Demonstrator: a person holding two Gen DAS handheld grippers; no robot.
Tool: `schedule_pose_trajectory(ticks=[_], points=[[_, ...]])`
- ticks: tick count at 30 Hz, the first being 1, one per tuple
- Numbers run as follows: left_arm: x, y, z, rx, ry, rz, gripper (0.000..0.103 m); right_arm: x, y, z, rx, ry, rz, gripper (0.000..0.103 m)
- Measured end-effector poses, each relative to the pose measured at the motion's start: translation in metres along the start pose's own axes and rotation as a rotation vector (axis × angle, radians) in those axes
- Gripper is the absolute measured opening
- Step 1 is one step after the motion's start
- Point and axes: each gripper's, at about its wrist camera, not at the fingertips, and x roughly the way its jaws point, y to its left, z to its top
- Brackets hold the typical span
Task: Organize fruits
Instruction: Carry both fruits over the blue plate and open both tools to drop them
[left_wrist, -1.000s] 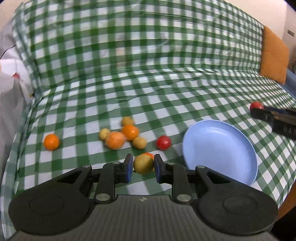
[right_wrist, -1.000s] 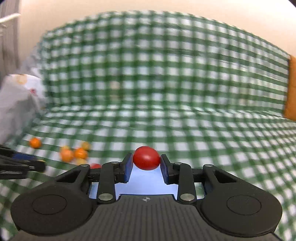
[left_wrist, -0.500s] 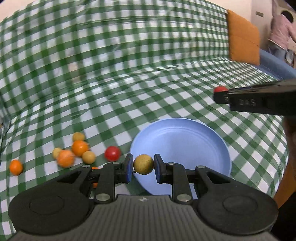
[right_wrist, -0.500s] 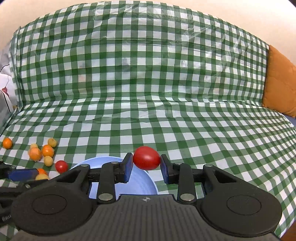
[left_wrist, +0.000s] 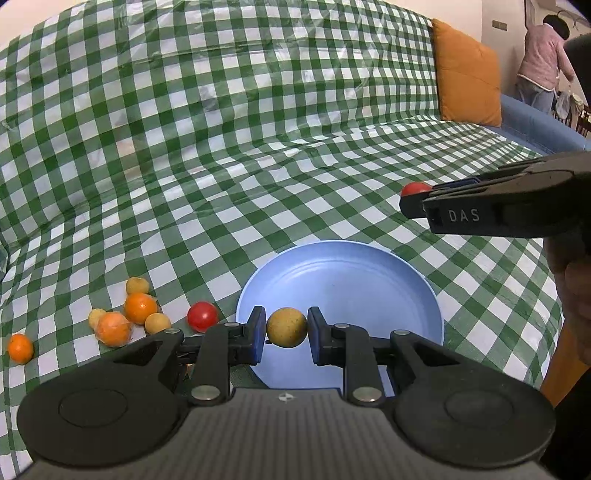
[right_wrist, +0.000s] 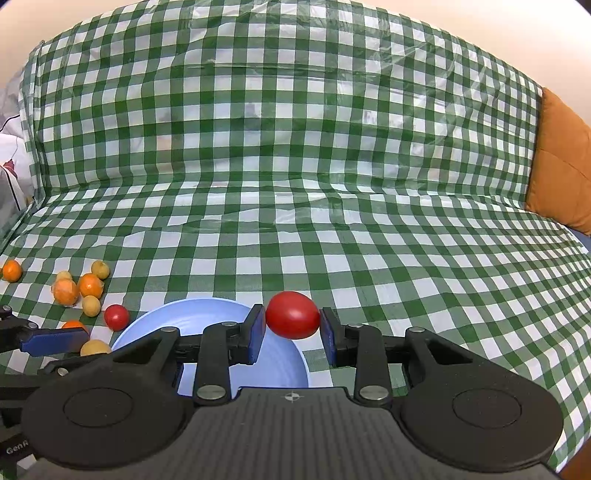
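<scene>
Left gripper (left_wrist: 286, 328): fingers pinching yellow fruit (left_wrist: 286, 327), held above near rim of plate (left_wrist: 354, 280), likely for release into it. Right gripper (right_wrist: 292, 325): fingers pinching tomato (right_wrist: 293, 315), held above plate's right edge, probably next in. Plate: blue, nothing in it yet. Loose fruit pile (left_wrist: 125, 315) lies on checked sofa cover (left_wrist: 258, 155), left of plate; second tomato (left_wrist: 202, 316) just beside rim.

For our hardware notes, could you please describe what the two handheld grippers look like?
Both match: the left gripper and right gripper have matte black linkage arms with silver pivot screws, round black side discs, a ribbed grey body and blue pads. The right gripper's side carries white "DAS" lettering.
</scene>
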Motion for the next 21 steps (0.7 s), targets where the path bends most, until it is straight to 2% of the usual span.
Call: schedule_pose_trajectory(ticks=[4, 16, 19, 21], points=[[0.0009, -0.0008, -0.0008, 0.008, 0.001, -0.004, 0.026, -0.0114, 0.0117, -0.0045, -0.012, 0.001, 0.002, 0.033], [-0.0009, -0.0016, 0.0016, 0.000, -0.009, -0.033, 0.027, -0.0103, 0.0041, -0.0023, -0.023, 0.016, 0.016, 0.034], [-0.0004, -0.0011, 0.0012, -0.010, 0.003, -0.048, 0.029, -0.0081, 0.0029, -0.0011, -0.024, 0.024, 0.010, 0.043], [-0.0005, -0.0021, 0.0012, -0.002, 0.003, -0.045, 0.029, -0.0083, 0.0034, -0.0009, -0.026, 0.023, 0.015, 0.044]])
